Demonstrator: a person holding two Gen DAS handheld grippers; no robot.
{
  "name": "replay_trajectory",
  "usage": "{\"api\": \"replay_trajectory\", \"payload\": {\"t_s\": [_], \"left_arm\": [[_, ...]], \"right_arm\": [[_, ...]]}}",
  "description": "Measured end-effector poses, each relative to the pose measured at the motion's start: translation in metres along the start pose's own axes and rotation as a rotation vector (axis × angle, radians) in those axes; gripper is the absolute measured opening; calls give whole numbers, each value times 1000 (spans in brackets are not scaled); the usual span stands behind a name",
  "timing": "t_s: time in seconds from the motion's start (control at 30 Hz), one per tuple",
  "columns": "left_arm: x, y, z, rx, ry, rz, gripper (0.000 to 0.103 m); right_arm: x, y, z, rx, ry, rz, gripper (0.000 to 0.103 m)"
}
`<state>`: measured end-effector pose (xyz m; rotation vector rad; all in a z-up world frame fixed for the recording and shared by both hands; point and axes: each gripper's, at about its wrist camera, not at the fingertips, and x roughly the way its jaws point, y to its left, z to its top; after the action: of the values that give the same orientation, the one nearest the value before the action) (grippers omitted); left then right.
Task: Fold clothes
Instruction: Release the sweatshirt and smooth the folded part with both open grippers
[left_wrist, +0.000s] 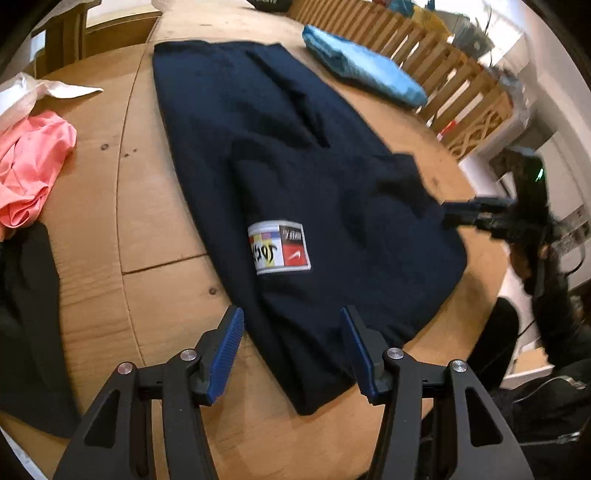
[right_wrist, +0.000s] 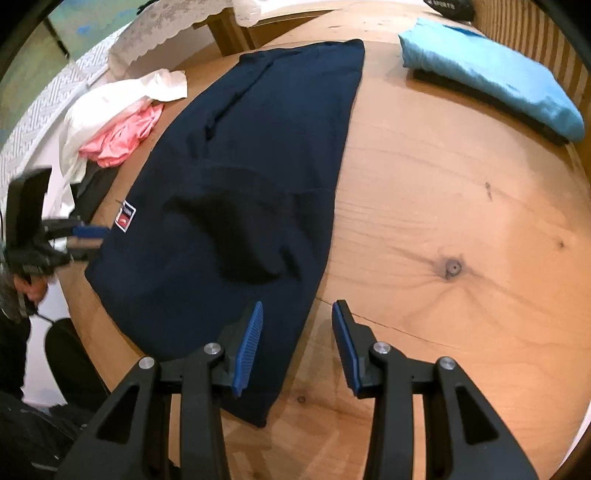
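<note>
A dark navy garment (left_wrist: 295, 177) with a coloured patch (left_wrist: 279, 247) lies flat and lengthwise on the wooden table (left_wrist: 155, 206), its sides folded in. My left gripper (left_wrist: 291, 314) hovers open over the garment's near left corner, nothing between its blue pads. In the right wrist view the same navy garment (right_wrist: 240, 177) stretches away, and my right gripper (right_wrist: 297, 308) stands open above its near right corner, empty. Each gripper shows in the other's view: the right gripper (left_wrist: 448, 214) at the garment's right edge, the left gripper (right_wrist: 99, 238) at its left edge.
A folded light blue garment (left_wrist: 362, 66) lies at the far right by a slatted wooden rail (left_wrist: 454, 74). Pink cloth (left_wrist: 29, 166), white cloth (left_wrist: 33, 92) and a black garment (left_wrist: 26, 314) are heaped at the left. Bare wood (right_wrist: 461, 229) spreads right of the navy garment.
</note>
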<state>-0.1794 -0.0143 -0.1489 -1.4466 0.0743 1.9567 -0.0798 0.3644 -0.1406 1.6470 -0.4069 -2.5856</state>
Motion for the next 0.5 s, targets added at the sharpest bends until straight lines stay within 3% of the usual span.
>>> {"api": "replay_trajectory", "payload": {"t_s": [0.1, 0.27, 0.33, 0.5], "left_arm": [[-11, -7, -19, 36, -18, -3, 52], [-15, -26, -41, 100, -67, -36, 49], [-11, -35, -44, 148, -70, -19, 42], [-7, -41, -44, 205, -53, 11, 40]], "right_arm": [[-11, 7, 1, -20, -46, 17, 39], [-7, 50, 18, -110, -25, 102, 39], [3, 67, 20, -158, 1, 93, 39], [31, 94, 16, -253, 53, 28, 39]]}}
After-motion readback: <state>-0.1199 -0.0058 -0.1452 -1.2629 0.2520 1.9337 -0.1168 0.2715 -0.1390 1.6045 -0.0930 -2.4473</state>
